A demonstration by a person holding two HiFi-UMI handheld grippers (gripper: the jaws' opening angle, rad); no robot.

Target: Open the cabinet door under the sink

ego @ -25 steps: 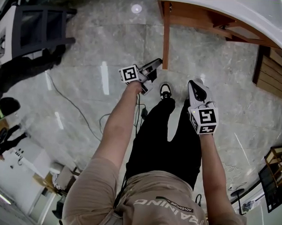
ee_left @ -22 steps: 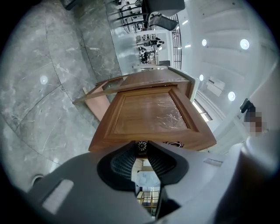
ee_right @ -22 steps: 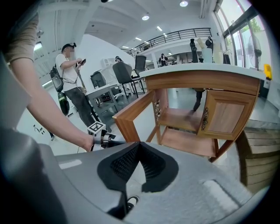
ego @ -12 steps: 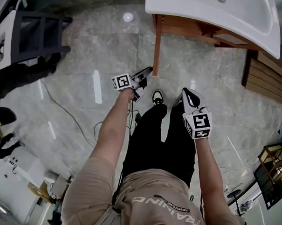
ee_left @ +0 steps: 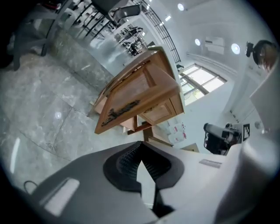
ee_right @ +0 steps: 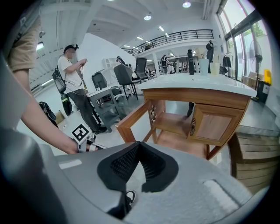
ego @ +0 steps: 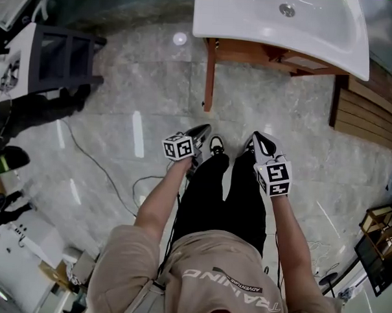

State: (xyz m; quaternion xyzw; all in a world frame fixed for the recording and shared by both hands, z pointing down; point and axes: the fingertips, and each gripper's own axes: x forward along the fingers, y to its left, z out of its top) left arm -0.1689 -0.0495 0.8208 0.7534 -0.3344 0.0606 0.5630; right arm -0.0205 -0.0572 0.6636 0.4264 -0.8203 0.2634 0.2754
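Below sink (ego: 318, 35), ahead of both grippers: cabinet door (ego: 209, 75) swung outward, free edge upright, well apart from jaws. Left gripper (ego: 202, 129) nearer, jaws just closed on nothing; right gripper (ego: 259, 137) jaws together, empty.

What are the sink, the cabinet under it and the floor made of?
Sink: probably glossy white ceramic, smooth and bright.
Cabinet: wood, warm brown framed panels.
Floor: likely polished stone tile, grey veining, lamp reflections.
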